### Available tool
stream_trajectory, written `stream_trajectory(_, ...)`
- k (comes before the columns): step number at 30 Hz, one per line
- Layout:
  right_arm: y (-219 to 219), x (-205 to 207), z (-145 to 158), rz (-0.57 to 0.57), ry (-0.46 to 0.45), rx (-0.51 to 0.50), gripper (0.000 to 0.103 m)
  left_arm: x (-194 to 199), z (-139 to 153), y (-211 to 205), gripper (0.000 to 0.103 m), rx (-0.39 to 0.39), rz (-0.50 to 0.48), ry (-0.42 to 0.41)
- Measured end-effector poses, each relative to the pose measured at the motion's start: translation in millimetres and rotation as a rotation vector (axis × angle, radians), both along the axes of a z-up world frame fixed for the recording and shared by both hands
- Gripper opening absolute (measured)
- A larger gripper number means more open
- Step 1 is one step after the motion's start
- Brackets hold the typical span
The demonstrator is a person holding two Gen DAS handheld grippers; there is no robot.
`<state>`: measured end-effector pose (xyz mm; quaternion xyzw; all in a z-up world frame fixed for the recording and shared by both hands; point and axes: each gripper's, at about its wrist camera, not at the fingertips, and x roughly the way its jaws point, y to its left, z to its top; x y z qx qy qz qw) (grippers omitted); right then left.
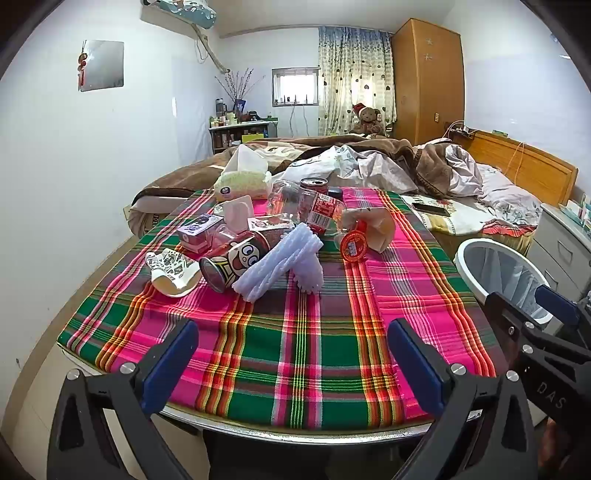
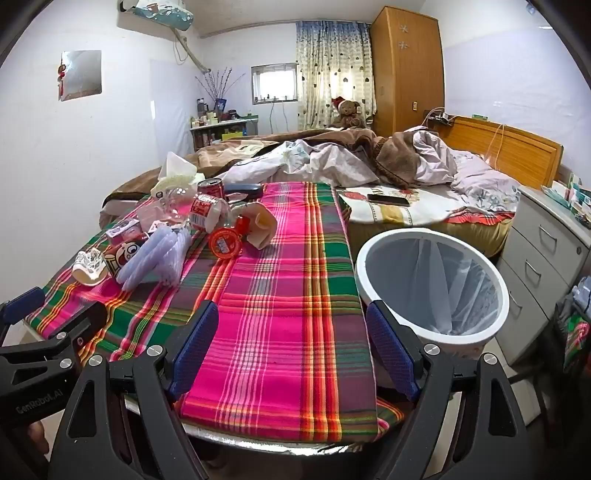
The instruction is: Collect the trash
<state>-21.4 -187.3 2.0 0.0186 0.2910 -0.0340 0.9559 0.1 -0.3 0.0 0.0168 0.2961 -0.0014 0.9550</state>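
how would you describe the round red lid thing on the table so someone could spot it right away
Start at the plaid tablecloth and find the trash pile on its far half. At the pile's right edge, towards the white bin, the orange-red lid stands on its rim, its flat face with a small label facing the cameras. Nothing else there is a bright red disc; the red can behind it is upright and cylindrical.

White walls (image 1: 74, 155) close in a small bedroom. At upper left of the frame an air conditioner (image 1: 181, 11) hangs near the ceiling, with a square mirror (image 1: 101, 64) below it. At the far wall, a little window (image 1: 295, 86) glows with daylight beside a patterned curtain (image 1: 354, 81). A tall wooden wardrobe (image 1: 426, 77) fills the upper right. An unmade bed (image 1: 369, 162) with a wooden headboard (image 1: 524, 162) crosses the middle, a teddy bear (image 1: 367, 120) behind it. Grey drawers (image 2: 543, 254) stand at right.
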Motion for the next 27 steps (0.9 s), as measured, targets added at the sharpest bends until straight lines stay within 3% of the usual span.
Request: stream_trajectory(27,1.3,1.5,1.8,-0.008,0.001,-0.003,0.084,4.0,-6.2,4.3,0.103,-0.019,-0.001,0.016)
